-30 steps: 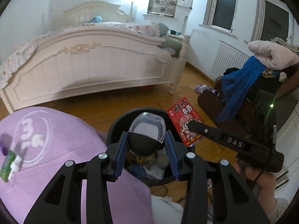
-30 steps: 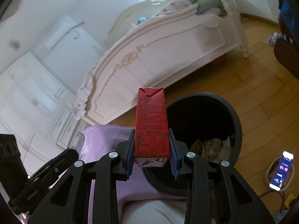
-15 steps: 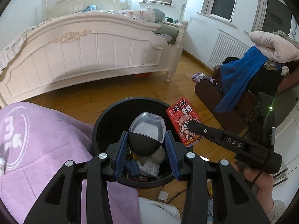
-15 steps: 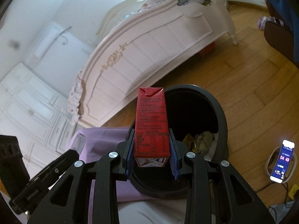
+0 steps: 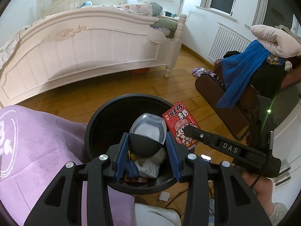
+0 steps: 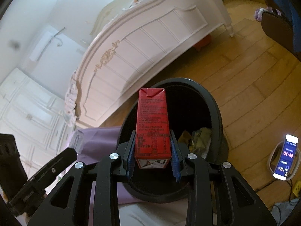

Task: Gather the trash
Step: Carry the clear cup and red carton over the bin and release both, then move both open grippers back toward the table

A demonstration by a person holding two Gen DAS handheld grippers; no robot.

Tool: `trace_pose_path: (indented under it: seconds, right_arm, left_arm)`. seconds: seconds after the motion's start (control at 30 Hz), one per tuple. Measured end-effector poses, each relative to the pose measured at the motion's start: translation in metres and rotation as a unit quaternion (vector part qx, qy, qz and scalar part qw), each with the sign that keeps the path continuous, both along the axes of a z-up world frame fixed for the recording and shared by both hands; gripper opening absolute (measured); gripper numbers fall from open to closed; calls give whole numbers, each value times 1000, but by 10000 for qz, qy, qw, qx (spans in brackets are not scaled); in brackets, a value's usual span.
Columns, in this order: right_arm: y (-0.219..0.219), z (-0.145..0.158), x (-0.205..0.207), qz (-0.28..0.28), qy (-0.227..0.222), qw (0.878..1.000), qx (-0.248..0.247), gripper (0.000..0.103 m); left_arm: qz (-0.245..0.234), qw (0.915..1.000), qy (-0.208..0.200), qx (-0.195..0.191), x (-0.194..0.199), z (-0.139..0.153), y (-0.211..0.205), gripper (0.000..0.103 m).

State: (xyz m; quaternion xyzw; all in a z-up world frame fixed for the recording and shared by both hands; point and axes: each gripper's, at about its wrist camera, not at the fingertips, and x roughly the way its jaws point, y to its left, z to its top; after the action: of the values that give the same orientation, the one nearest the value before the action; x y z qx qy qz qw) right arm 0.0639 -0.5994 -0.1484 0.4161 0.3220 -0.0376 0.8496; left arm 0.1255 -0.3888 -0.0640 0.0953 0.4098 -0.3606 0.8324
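Between the blue pads of the left gripper sits a small cup with a dark base and clear domed lid, clamped on both sides and hanging over the mouth of the black trash bin. Just past it, at about two o'clock, the right gripper has its fingers closed on an upright red drink carton, which pokes out over the bin's right rim. Below both items the bin already holds crumpled wrappers and paper, so part of the collecting looks done. Neither piece has been let go yet; what remains, by my reading, is opening both sets of fingers so cup and carton drop inside. At nine o'clock a purple cloth covers a surface beside the bin, and at twelve o'clock stands a white bed on the wooden floor.
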Motion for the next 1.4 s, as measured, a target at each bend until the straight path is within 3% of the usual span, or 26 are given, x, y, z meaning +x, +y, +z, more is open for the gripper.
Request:
trace_pose_path:
  seconds: [0.47, 0.63, 0.83, 0.9, 1.13, 1.3, 1.4]
  right_arm:
    - [-3, -8, 6, -77, 113, 9999, 102, 33]
    - [-2, -5, 3, -138, 115, 9997, 168, 64]
    - [10, 10, 2, -33, 56, 10000, 19, 65]
    - [19, 18, 3, 57, 6, 10000, -60, 65]
    - [59, 45, 13, 491, -123, 9982, -322, 65]
    - [107, 71, 31, 1053, -263, 9924, -585, 65]
    - [141, 84, 42, 1410, -341, 9866, -749, 68]
  left_arm:
    - [-51, 9999, -134, 85, 4, -1, -10, 43]
    - [-21, 9996, -272, 76, 0, 5, -3, 60]
    - [105, 9991, -412, -12, -5, 17, 15, 63]
    - [184, 9983, -542, -59, -10, 24, 26, 68]
    - [575, 9953, -755, -165, -19, 41, 76, 68]
    - [1256, 9898, -621, -242, -9, 40, 141, 69]
    - [1784, 9821, -514, -310, -2, 39, 188, 69]
